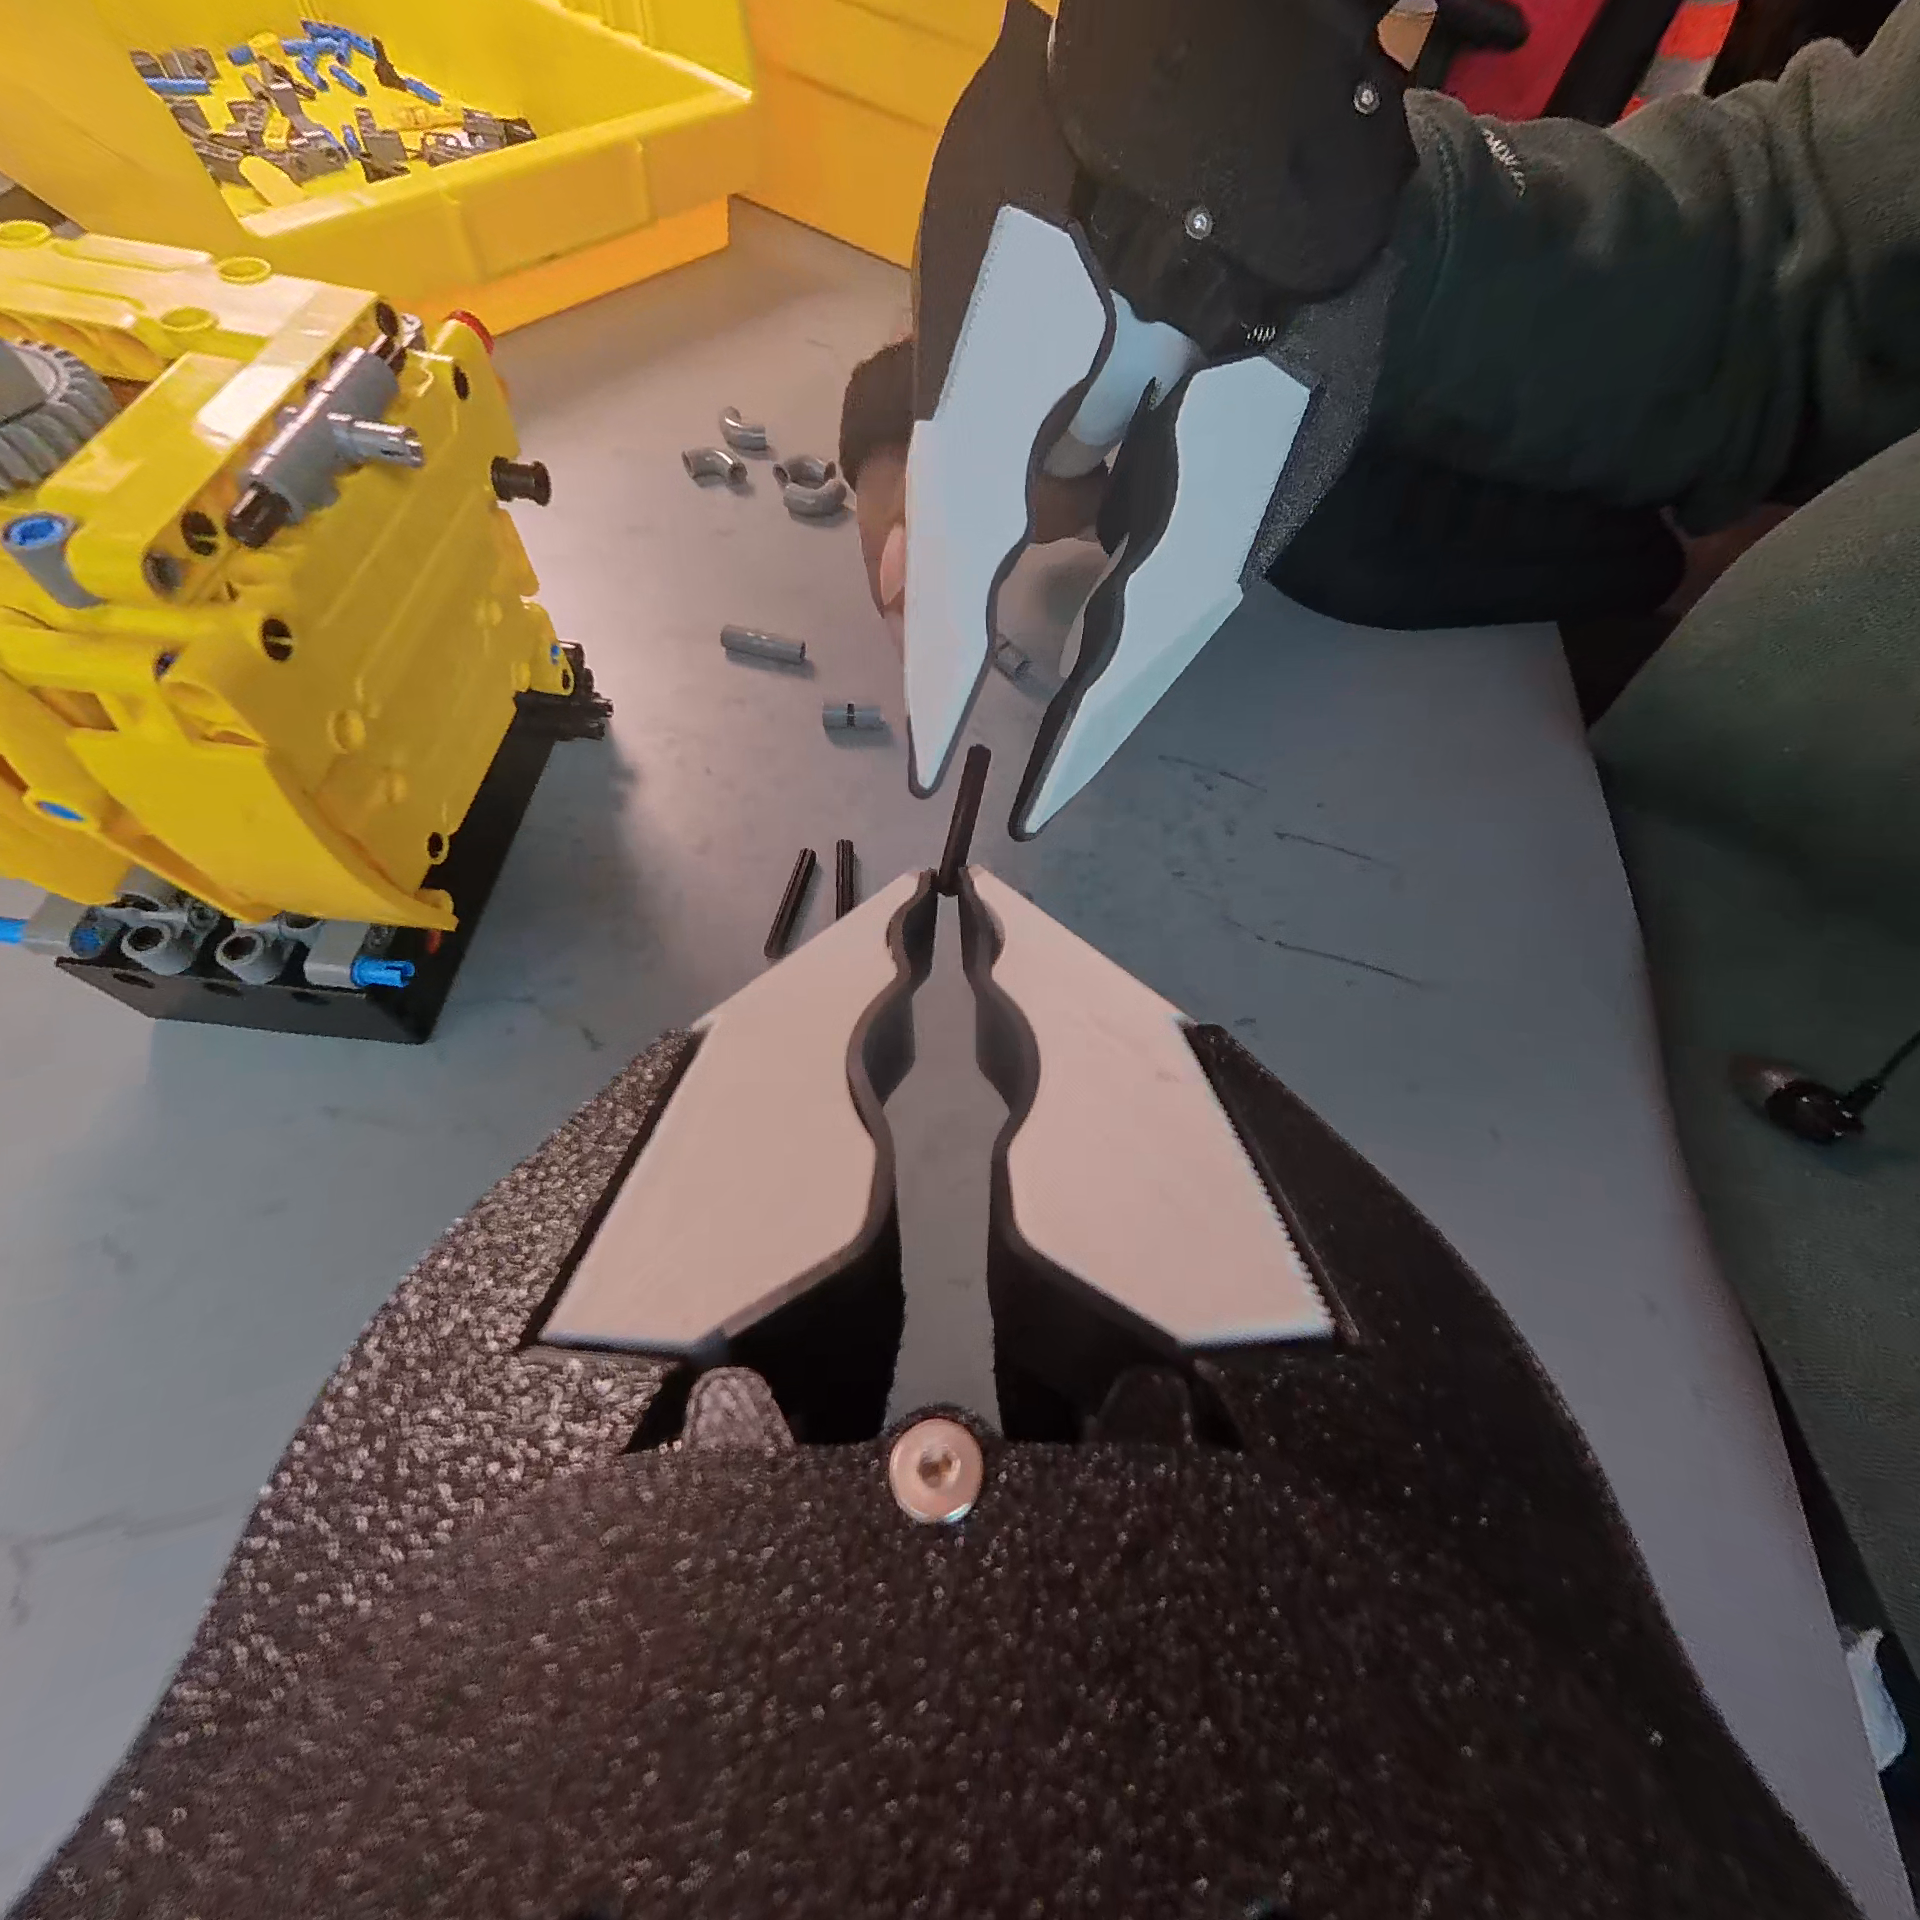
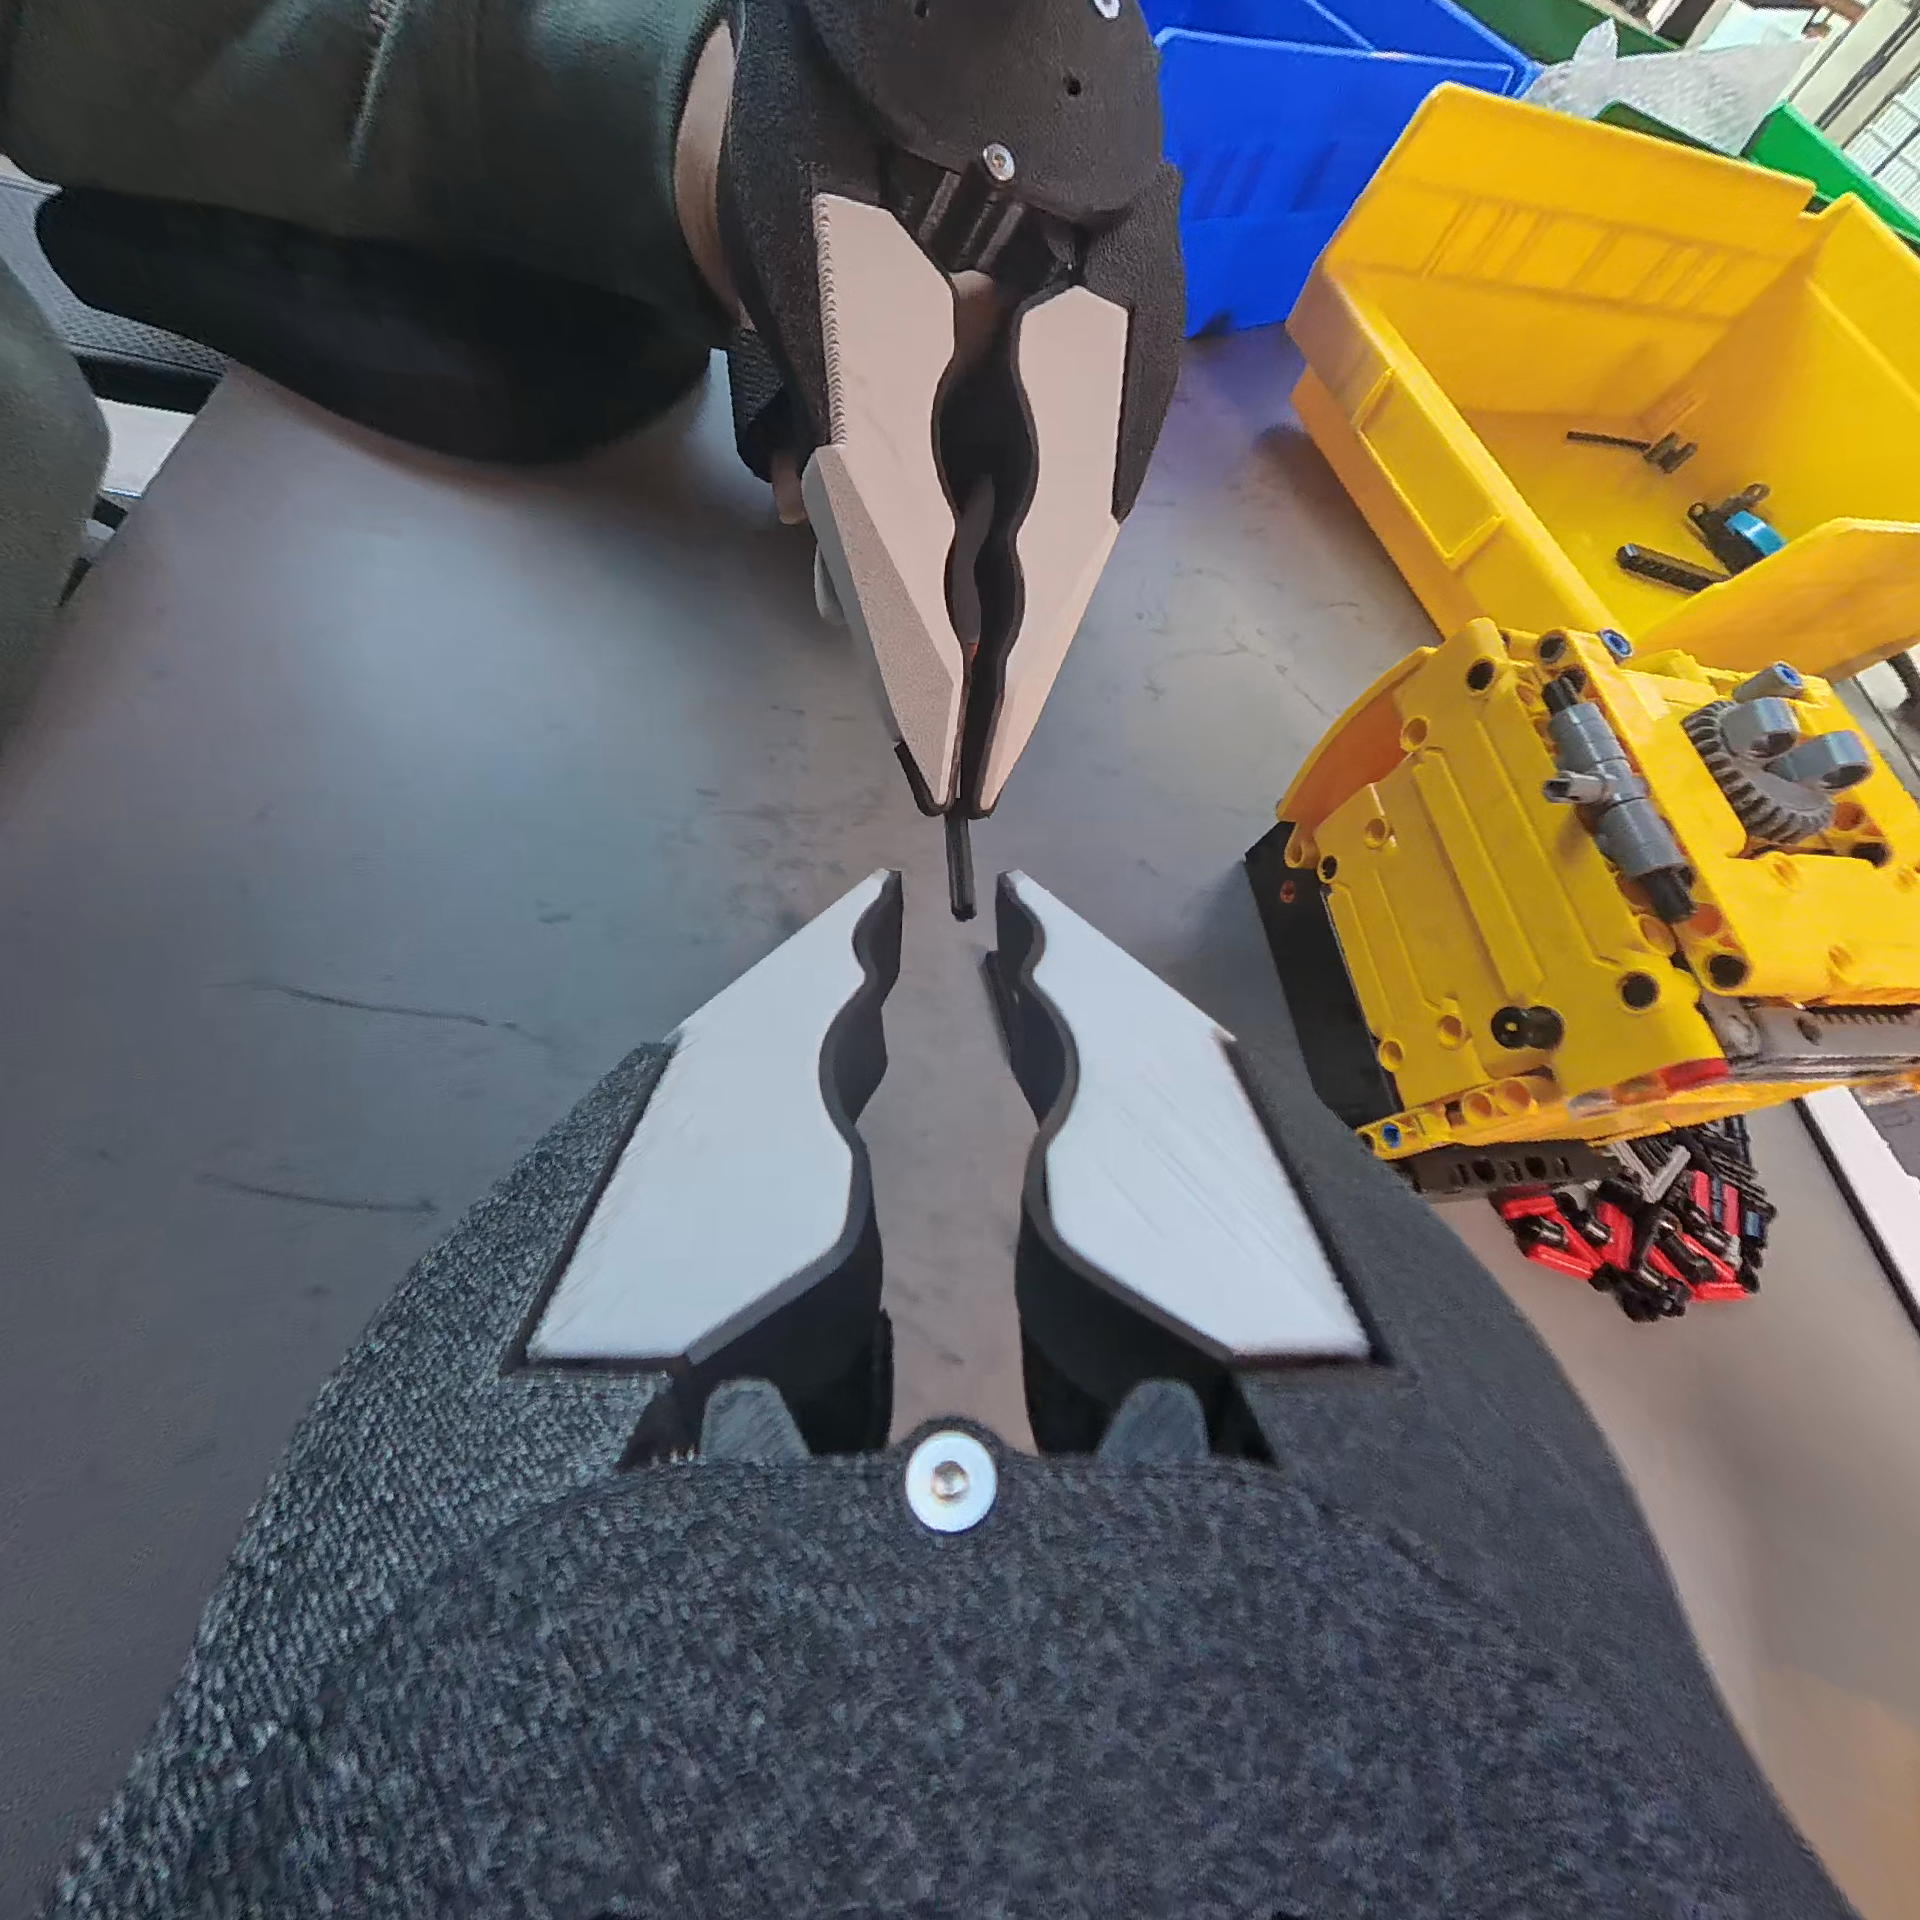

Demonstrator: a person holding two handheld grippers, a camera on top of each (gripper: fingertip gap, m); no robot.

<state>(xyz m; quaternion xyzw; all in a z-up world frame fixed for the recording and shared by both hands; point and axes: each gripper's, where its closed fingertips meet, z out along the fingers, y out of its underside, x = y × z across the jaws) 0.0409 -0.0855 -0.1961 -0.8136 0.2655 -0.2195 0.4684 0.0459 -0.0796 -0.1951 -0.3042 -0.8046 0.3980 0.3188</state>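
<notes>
Left gripper (image 1: 943, 883) (image 2: 956, 805): fingers closed, pinching a short black rod (image 1: 961, 821) (image 2: 960, 868) at the very tips. Only the near end of the rod sits between the pads. The rest pokes out past the fingertips, roughly in line with the fingers and clear of the table (image 1: 1299, 935).

Right gripper (image 2: 948, 883) (image 1: 974, 810): fingers parted, holding nothing. Tips face the left gripper's tips, nearly nose to nose. Free end of the rod lies in the gap between the right tips, about centred in the right wrist view, a shade nearer the left-hand finger in the left wrist view. No contact visible on either side.

Grip judged slim: little rod inside the left pinch, so likely to pivot under any sideways push. Rod axis and right finger line close to parallel, slightly off.

Around the fingers:
- Two more black rods (image 1: 792, 902) flat on the table, just left of the left tips.
- Small grey connectors (image 1: 764, 646) scattered beyond the left tips, some curved, some straight.
- Yellow brick-built model (image 1: 260, 644) (image 2: 1558, 883) on a black base, well left of the left fingers and right of the right fingers; grey gear and pins on top.
- Yellow bin (image 1: 436, 208) of small dark and blue parts, beyond the model.
- Blue bin (image 2: 1299, 156) far beyond the right tips.
- Dark green sleeve (image 1: 1610, 312) behind the right gripper.
</notes>
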